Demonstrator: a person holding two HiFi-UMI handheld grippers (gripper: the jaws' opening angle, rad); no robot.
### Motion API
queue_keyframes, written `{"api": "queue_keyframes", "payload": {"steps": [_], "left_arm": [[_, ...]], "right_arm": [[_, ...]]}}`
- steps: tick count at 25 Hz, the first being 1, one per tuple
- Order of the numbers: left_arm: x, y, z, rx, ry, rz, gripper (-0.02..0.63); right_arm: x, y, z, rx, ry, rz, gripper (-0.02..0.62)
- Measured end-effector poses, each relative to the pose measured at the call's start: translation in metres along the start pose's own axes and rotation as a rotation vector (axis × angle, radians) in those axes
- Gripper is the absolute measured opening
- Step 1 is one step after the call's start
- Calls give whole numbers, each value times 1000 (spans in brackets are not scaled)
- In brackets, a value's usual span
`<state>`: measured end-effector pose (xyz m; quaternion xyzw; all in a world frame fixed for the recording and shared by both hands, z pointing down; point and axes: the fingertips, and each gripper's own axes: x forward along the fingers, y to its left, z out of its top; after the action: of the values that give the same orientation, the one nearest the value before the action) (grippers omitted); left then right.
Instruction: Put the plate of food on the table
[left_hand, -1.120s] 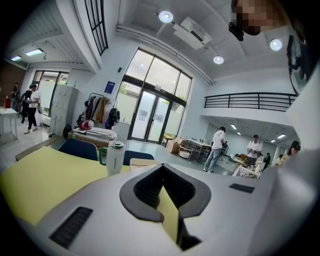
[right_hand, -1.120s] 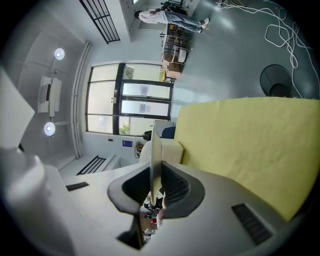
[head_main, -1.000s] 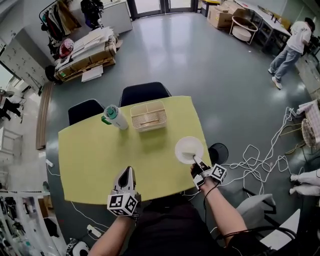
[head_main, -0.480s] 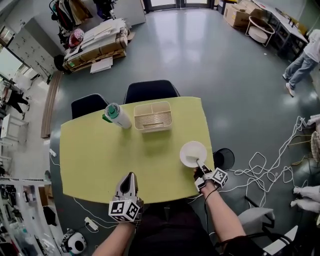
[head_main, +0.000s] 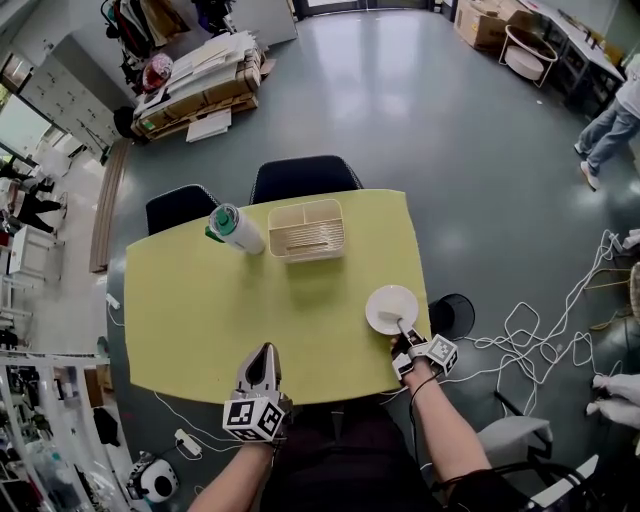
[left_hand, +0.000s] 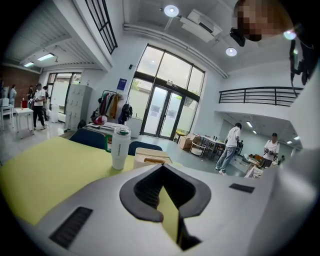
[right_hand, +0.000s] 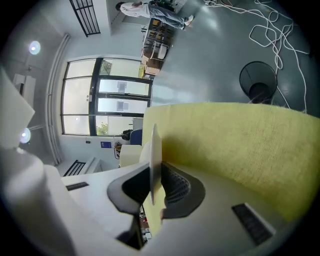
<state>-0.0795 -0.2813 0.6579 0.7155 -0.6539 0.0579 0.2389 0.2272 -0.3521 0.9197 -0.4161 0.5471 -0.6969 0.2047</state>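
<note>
A white plate (head_main: 390, 305) lies at the right edge of the yellow table (head_main: 200, 310); whether it rests on the table or hangs just above it I cannot tell. My right gripper (head_main: 403, 330) is shut on its near rim. In the right gripper view the plate (right_hand: 154, 145) shows edge-on, clamped between the jaws of that gripper (right_hand: 152, 175), with the table (right_hand: 240, 140) beside it. My left gripper (head_main: 263, 352) is over the table's front edge, shut and holding nothing. Its closed tips (left_hand: 161, 167) show in the left gripper view.
A white tumbler with a green lid (head_main: 233, 228) and a cream slatted basket (head_main: 307, 229) stand at the table's far side. Two dark chairs (head_main: 300, 175) are tucked in behind. A round black bin (head_main: 452, 312) and loose white cables (head_main: 530, 330) lie on the floor to the right.
The head view has drifted a little. The right gripper keeps its hold on the plate at the same spot, and the left gripper has stayed put.
</note>
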Motion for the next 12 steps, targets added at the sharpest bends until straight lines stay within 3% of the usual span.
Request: {"api": "queue_keyframes", "payload": {"steps": [6, 12], "left_arm": [[7, -6, -7, -11, 21, -9, 9], [16, -12, -9, -16, 22, -42, 9]], "right_arm": [[1, -4, 5, 13, -2, -39, 48], [-8, -20, 12, 24, -29, -204, 57]]}}
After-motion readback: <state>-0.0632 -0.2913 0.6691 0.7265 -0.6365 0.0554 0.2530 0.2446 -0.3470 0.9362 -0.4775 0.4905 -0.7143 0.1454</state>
